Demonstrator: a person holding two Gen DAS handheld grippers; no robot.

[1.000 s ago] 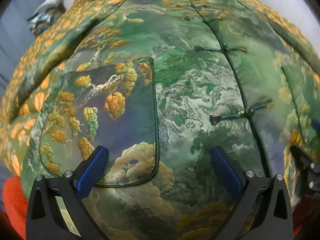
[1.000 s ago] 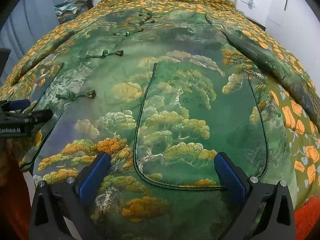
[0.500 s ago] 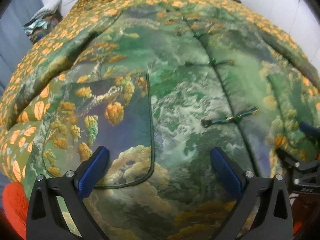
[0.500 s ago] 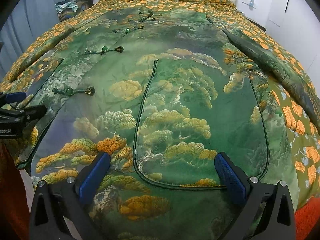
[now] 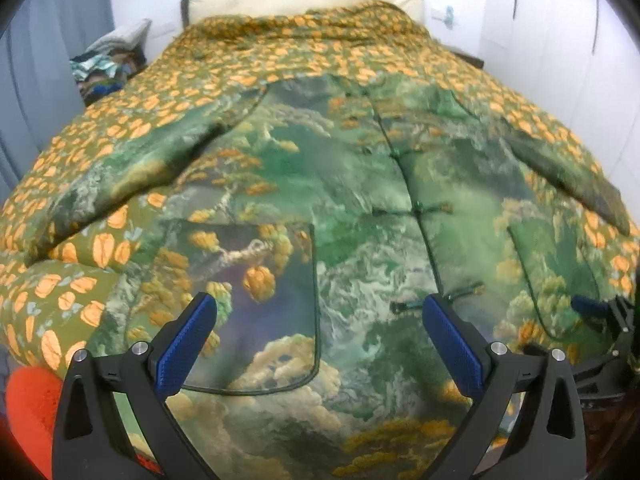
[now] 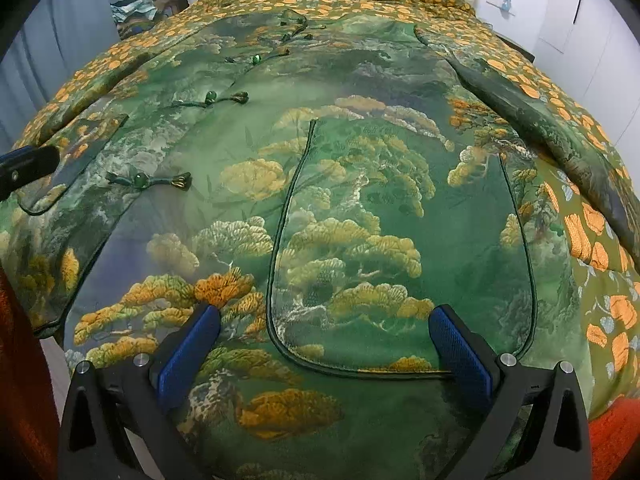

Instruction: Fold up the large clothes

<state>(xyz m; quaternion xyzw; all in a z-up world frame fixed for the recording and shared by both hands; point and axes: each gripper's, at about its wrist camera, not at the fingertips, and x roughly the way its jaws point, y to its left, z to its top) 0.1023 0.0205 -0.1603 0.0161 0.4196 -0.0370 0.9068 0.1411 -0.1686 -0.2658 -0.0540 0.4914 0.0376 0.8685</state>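
A large green jacket printed with pine trees and clouds lies flat, front up, on the bed; it fills the right wrist view too. It has knot buttons down the middle and a patch pocket on each side. My left gripper is open and empty above the hem by the left pocket. My right gripper is open and empty above the hem by the right pocket. Each gripper shows at the edge of the other's view.
The bed is covered by an olive quilt with orange shapes. A pillow lies at the head. A pile of clothes sits at the far left. White cupboards stand on the right. Something red-orange lies below the bed's near edge.
My left gripper has drawn back and tilted up, so more of the bed and the jacket shows. My right gripper has moved only slightly. Both jaws have stayed open.
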